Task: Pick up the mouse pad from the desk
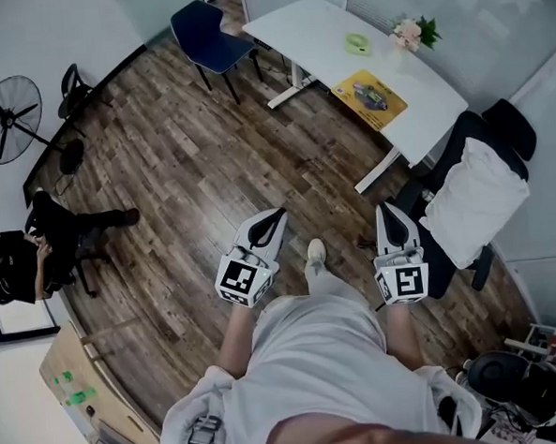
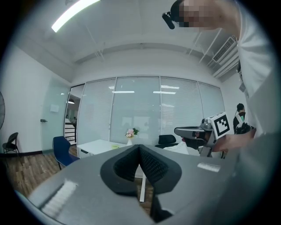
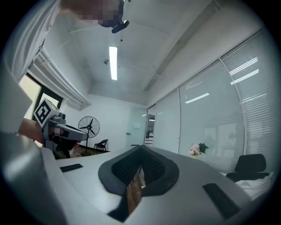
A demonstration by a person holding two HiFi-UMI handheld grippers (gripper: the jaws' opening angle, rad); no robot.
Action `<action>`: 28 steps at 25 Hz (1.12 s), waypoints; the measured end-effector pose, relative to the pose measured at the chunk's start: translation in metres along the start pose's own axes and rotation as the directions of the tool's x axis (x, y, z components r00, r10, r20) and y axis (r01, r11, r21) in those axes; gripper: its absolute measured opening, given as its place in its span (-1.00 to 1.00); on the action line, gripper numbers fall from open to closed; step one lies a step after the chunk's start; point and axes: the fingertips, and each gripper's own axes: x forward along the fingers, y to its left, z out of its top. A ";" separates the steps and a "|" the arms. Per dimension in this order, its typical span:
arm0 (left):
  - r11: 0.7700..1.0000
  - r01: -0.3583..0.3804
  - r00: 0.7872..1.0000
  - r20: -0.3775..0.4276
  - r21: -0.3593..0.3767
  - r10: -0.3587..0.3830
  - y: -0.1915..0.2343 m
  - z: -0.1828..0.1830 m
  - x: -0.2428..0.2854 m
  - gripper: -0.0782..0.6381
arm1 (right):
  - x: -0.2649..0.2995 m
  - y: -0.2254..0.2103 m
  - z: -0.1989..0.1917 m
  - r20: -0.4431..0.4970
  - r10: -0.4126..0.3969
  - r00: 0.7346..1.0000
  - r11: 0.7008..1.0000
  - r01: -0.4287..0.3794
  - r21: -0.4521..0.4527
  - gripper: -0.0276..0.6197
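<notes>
The yellow mouse pad (image 1: 371, 97) lies flat on the white desk (image 1: 313, 31) across the room, near the desk's right-hand part. I hold both grippers at waist height over the wooden floor, well short of the desk. My left gripper (image 1: 279, 212) is shut with nothing in it, its pads meeting at the tip (image 2: 139, 147). My right gripper (image 1: 387, 206) is also shut and empty (image 3: 140, 148). In the left gripper view the desk (image 2: 99, 146) shows far ahead, but the pad cannot be made out there.
A blue chair (image 1: 205, 33) stands at the desk's left end. A black office chair draped in white cloth (image 1: 473, 190) is just right of my right gripper. Flowers (image 1: 409, 35) and a green item (image 1: 358, 43) sit on the desk. A fan (image 1: 7, 120) and a seated person (image 1: 17, 260) are far left.
</notes>
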 end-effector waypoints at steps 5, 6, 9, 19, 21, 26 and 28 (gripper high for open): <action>0.998 -0.050 0.998 -0.022 0.028 0.051 0.054 0.005 0.067 -0.82 | 0.075 -0.056 -0.008 0.016 0.007 1.000 1.000 -0.007 0.022 -0.92; 0.997 -0.063 0.998 -0.028 0.034 0.064 0.064 0.006 0.080 -0.82 | 0.090 -0.067 -0.009 0.018 0.013 1.000 1.000 -0.013 0.024 -0.92; 0.994 -0.098 0.995 -0.030 0.057 0.100 0.092 0.017 0.117 -0.82 | 0.137 -0.097 -0.003 0.038 0.038 0.999 0.998 -0.040 0.053 -0.92; 0.997 -0.031 0.998 -0.045 0.077 0.035 0.129 0.028 0.220 -0.82 | 0.207 -0.157 0.011 0.106 -0.006 0.994 0.994 -0.005 0.105 -0.92; 0.997 0.003 0.999 -0.047 0.077 0.001 0.133 0.025 0.246 -0.82 | 0.215 -0.166 0.004 0.099 -0.026 0.995 0.994 0.015 0.105 -0.92; 0.992 0.094 0.995 -0.033 0.086 -0.091 0.147 0.023 0.311 -0.82 | 0.239 -0.193 -0.020 0.044 -0.105 0.993 0.992 0.102 0.081 -0.92; 0.986 0.142 0.990 -0.027 0.084 -0.140 0.158 0.022 0.338 -0.82 | 0.253 -0.206 -0.029 0.017 -0.141 0.990 0.988 0.139 0.074 -0.92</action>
